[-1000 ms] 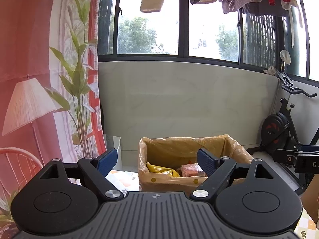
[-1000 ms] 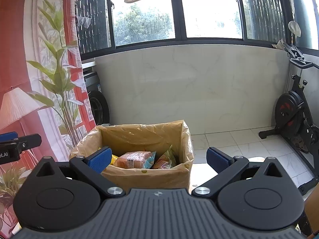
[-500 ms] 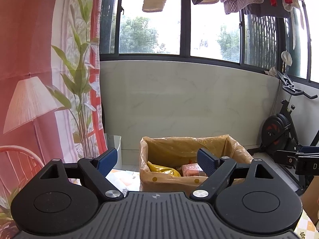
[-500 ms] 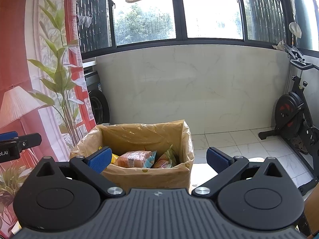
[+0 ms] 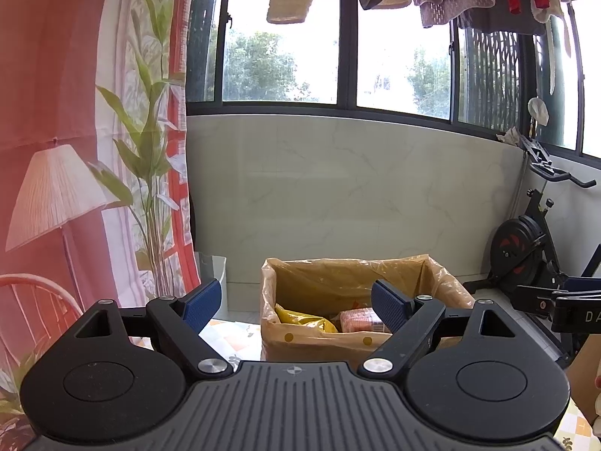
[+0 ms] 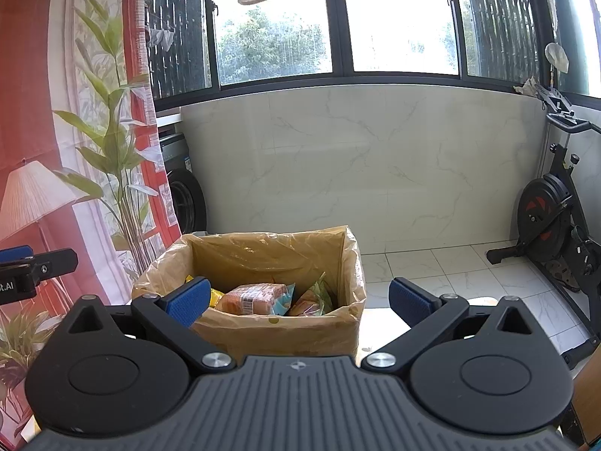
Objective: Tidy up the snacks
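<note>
White letters "DA", cut off at the picture edge, stand on the black body of the right gripper in the left wrist view. White letters "t.AI", likewise cut off, stand on the black body of the left gripper in the right wrist view. A barcode label on the orange-pink snack packet, inside the plastic-lined cardboard box, is too small to read.

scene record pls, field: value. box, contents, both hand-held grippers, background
box: cardboard box lined with a clear plastic bag, open top
contents: orange snack pack, yellow packet, green-edged packet, all inside the box
left hand-held gripper: open, nothing between the blue pads
right hand-held gripper: open, empty, in front of the box
background: exercise bike at right, printed curtain at left, windows above
</note>
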